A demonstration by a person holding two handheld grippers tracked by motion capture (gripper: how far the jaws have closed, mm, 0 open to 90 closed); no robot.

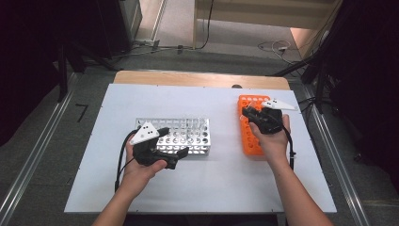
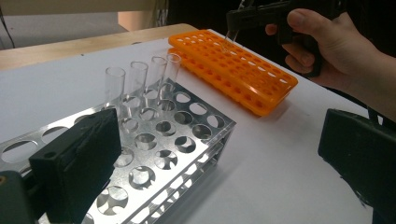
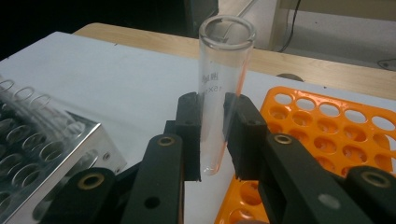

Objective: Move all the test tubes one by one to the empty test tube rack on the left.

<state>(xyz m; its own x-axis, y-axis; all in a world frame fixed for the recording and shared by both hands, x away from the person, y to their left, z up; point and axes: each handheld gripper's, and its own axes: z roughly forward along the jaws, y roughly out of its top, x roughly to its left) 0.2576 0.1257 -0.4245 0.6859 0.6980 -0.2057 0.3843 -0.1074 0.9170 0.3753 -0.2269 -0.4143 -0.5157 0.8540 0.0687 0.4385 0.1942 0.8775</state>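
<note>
The desk has a white top, with a strip of bare wood along its far edge and a small dark round thing right at that seam. Grey floor lies all around. A metal rail runs down the left side and another rail down the right. Near the left one there's a black mark on the floor. Farther back, a white cable lies looped and a black cable hangs beside pale wooden furniture.
</note>
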